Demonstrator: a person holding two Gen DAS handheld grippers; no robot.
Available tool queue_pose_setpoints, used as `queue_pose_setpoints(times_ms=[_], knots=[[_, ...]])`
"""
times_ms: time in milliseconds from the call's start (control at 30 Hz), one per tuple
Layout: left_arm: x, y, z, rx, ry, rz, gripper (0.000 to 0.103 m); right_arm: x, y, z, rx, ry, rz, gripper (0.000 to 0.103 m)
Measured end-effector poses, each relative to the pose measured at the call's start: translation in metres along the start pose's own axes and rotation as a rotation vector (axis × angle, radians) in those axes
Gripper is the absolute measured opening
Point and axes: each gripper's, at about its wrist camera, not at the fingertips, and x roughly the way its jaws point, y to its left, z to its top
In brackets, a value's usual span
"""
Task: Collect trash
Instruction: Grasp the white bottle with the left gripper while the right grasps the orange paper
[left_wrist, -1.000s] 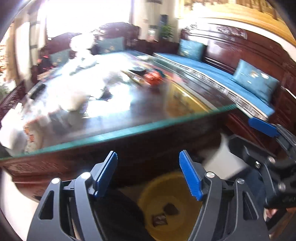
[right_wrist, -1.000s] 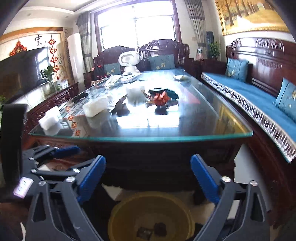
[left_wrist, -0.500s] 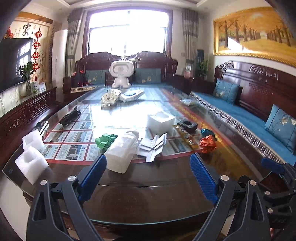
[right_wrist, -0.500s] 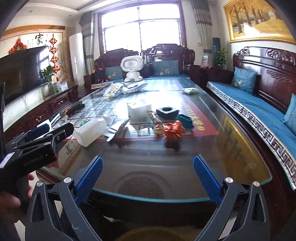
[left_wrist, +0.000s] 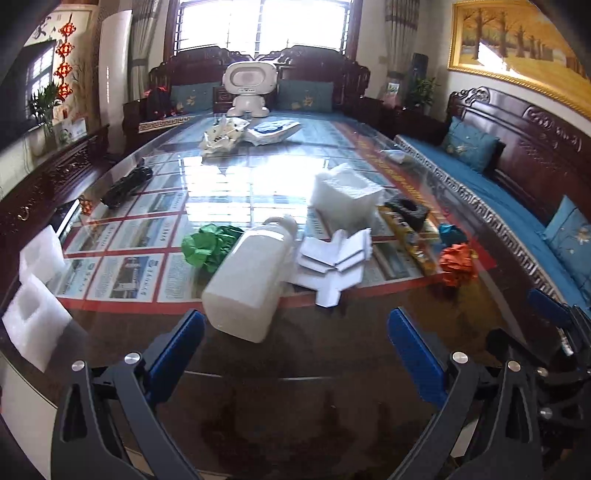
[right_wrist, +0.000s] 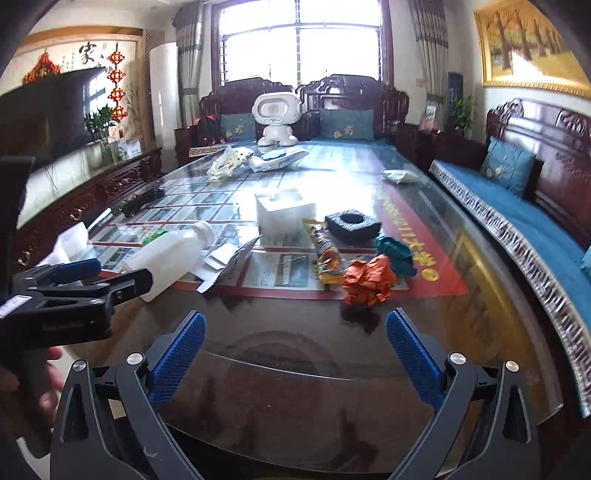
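Across the glass tabletop trash is lying scattered, nothing collected by either gripper at this moment. Far left, two white foam blocks are sitting at the edge, partly cut off by the fisheye rim; risk of nudging them off the edge. Next right, green crumpled paper is lying tucked against the white plastic bottle, which is lying on its side just ahead of the left gripper. Left gripper jaws are opening wide, nothing between them. Bottle is round-shouldered and on slick glass, so it is likely rolling or skidding away if the pads are closing off-centre; it may also be dragging the folded white paper touching it. Further right, a white foam box, a black foam piece, a yellow snack wrapper, teal crumpled paper and orange crumpled paper are clustering close together; grabbing one could be scattering the neighbours. Right gripper is hovering near the orange paper, jaws spread apart, empty. Both grippers are working close together, so collision is possible.

Hard to tell: window glare is washing out the tabletop middle; whether the bottle is empty is unclear. No trash bin is showing in either view. Far-end bags are too small to identify.
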Motion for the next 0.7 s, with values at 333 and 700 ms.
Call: queue_pose_setpoints(times_ms=[333, 700], knots=[[0.014, -0.003, 0.009, 0.112, -0.026, 0.094, 0.099, 0.018, -0.023, 0.008, 0.090, -0.021, -0.034, 0.095], [0.070, 0.017, 0.025, 0.124, 0.079, 0.084, 0.099, 0.028, -0.030, 0.013, 0.089, -0.045, -0.085, 0.095]])
